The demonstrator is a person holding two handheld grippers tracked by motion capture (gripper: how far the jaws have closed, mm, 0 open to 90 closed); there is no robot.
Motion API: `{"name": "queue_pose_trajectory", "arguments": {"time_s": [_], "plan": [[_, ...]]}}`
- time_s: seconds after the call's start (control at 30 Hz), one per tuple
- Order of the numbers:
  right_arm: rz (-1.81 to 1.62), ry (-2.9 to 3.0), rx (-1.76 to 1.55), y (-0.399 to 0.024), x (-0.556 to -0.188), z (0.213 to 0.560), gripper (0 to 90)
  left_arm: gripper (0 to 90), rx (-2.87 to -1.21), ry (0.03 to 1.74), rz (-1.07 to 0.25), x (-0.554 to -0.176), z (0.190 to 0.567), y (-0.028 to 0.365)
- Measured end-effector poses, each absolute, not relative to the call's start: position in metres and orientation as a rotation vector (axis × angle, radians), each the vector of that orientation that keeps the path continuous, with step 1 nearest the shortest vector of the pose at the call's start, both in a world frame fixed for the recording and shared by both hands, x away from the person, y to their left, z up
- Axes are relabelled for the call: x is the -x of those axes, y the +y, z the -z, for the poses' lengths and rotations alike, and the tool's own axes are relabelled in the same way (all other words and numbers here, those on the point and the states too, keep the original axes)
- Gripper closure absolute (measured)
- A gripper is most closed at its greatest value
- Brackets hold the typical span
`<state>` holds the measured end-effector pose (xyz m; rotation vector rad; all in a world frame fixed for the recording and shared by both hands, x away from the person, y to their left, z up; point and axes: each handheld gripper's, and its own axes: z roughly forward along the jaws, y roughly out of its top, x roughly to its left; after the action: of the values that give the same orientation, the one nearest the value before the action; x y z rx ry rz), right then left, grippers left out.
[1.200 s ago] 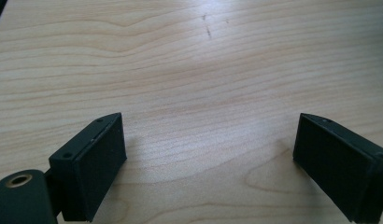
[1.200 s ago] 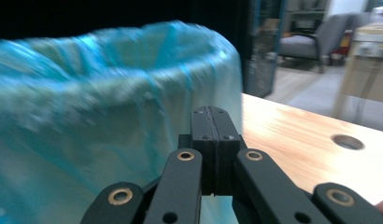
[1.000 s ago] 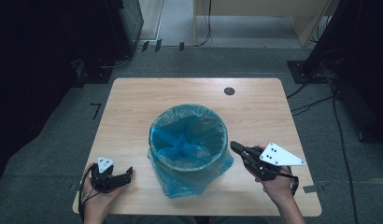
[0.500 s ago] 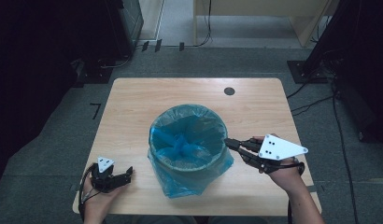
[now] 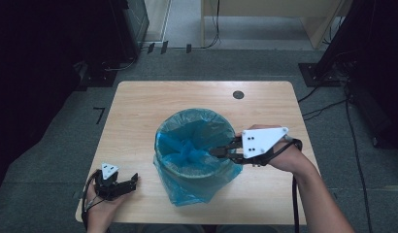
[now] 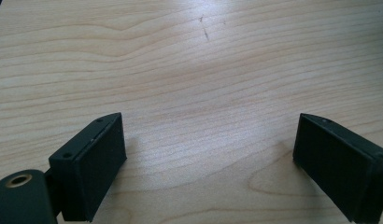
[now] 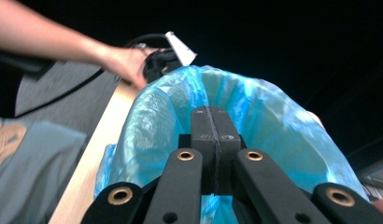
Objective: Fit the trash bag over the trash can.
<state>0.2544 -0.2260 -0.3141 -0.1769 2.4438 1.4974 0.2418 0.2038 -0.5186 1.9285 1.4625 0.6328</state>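
Tabletop point(image 5: 139, 111) is seen bearing blue-lined bin point(image 5: 194, 145) | right claw point(image 5: 214, 151) is held closed over bin rim | left claw point(image 5: 134, 179) is rested open, near left

A lab or office recording bay

A wooden worktop point(image 5: 153, 111) stands on grey carpet point(image 5: 66, 136), with dark equipment racks point(image 5: 131, 24) and trailing cables point(image 5: 328, 104) beyond it.

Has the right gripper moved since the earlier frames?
Yes. The right gripper has gone from beside the bin to over its rim, jaws shut.
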Motion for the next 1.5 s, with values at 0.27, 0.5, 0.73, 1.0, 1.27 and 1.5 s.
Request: {"name": "queue_pose_trajectory", "arguments": {"time_s": [0.27,0.5,0.73,1.0,1.27,1.5], "plan": [[-1.316,2.574,0.419,-0.177,-0.266,0.301,90.0,8.6,-1.930,1.458,-0.632,-0.242,0.519,0.204],[-1.202,2.669,0.538,-0.143,-0.278,0.307,90.0,8.6,-1.934,1.455,-0.629,-0.243,0.518,0.204],[-1.024,2.788,0.626,-0.112,-0.289,0.328,90.0,8.6,-1.935,1.452,-0.626,-0.243,0.518,0.203],[-0.899,2.879,0.713,-0.089,-0.297,0.358,90.0,8.6,-1.934,1.452,-0.625,-0.244,0.518,0.203],[-0.810,2.995,0.782,-0.079,-0.306,0.381,90.0,8.6,-1.939,1.448,-0.626,-0.244,0.518,0.203],[-0.764,3.068,0.748,-0.074,-0.313,0.396,90.0,8.6,-1.939,1.449,-0.625,-0.244,0.518,0.203]]}}
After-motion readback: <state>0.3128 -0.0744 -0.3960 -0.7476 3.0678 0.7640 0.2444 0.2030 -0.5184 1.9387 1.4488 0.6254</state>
